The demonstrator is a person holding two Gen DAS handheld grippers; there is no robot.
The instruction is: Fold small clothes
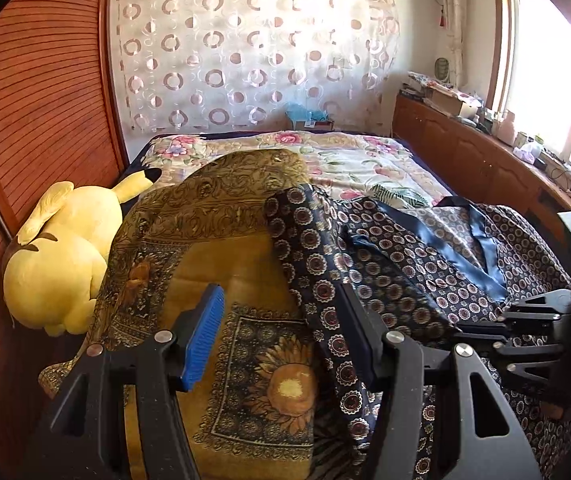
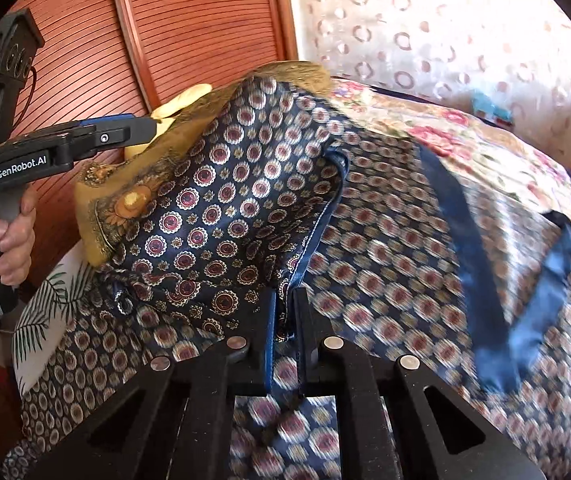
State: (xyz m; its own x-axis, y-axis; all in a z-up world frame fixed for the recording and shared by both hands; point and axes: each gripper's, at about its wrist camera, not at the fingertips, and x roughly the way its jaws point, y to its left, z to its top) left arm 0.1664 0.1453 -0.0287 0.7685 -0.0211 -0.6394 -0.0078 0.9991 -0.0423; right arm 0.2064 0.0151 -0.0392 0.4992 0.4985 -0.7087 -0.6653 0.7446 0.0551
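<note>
A navy patterned silk garment [image 1: 425,264] with blue trim lies spread on the bed, partly draped over a gold sunflower cloth [image 1: 245,280]. My left gripper [image 1: 281,332] is open above both, its blue pad [image 1: 201,336] over the gold cloth, its other finger at the navy fabric's edge. My right gripper [image 2: 284,320] is shut on the navy garment's [image 2: 221,208] blue-trimmed edge and holds that part lifted. The gold cloth [image 2: 125,196] shows behind it. The left gripper [image 2: 125,132] shows at the left of the right wrist view, held by a hand.
A yellow plush toy [image 1: 61,256] lies at the bed's left against a wooden slatted wall [image 1: 41,92]. A floral bedspread [image 1: 345,160] covers the bed. A wooden cabinet [image 1: 473,156] with clutter runs along the right under the window.
</note>
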